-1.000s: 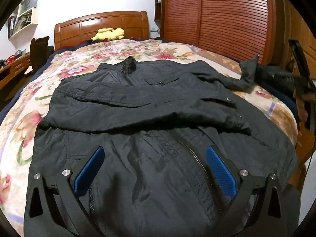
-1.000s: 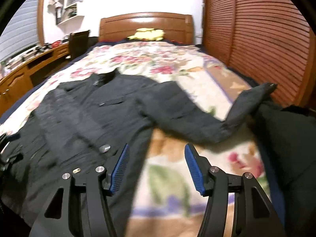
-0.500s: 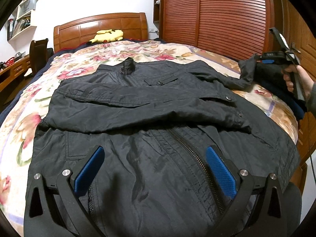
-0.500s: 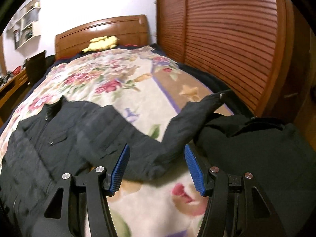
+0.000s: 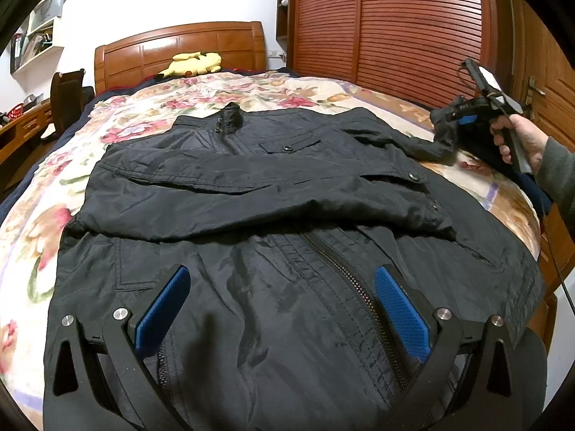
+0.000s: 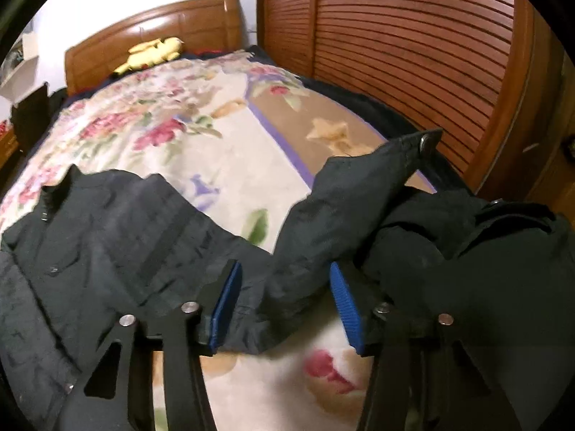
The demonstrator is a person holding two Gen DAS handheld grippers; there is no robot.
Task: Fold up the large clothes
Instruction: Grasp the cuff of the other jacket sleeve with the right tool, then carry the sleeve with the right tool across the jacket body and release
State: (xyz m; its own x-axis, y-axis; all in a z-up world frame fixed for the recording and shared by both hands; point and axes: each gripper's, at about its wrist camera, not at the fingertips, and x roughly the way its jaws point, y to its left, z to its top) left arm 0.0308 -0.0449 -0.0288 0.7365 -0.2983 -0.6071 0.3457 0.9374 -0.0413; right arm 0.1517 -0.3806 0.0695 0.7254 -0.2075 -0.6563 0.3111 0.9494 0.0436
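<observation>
A black jacket (image 5: 273,208) lies face up across a flowered bed (image 5: 222,89), one sleeve already folded over its chest and the other sleeve (image 6: 323,222) stretched out to the side toward the wardrobe (image 6: 413,36). The right gripper (image 6: 284,298) has that outstretched sleeve between its blue fingers (image 6: 226,301); the fingers have just been closing, yet a gap shows on either side of the cloth, so they do not seem to pinch it yet. The likely trouble starts here: the fabric looks thin and slick, and if the fingers close on only the upper fold, the sleeve may slide out once it is lifted across. A second dark garment (image 6: 485,269) lies just to the right of the fingers, touching the sleeve, and a careless closing could catch it too and drag it onto the jacket. The left gripper (image 5: 284,305) hovers with its fingers spread wide over the jacket's lower front and zipper (image 5: 352,287), gripping nothing; with nothing pinning the body, a hard pull on the sleeve could shift the whole jacket and undo the sleeve already folded.
</observation>
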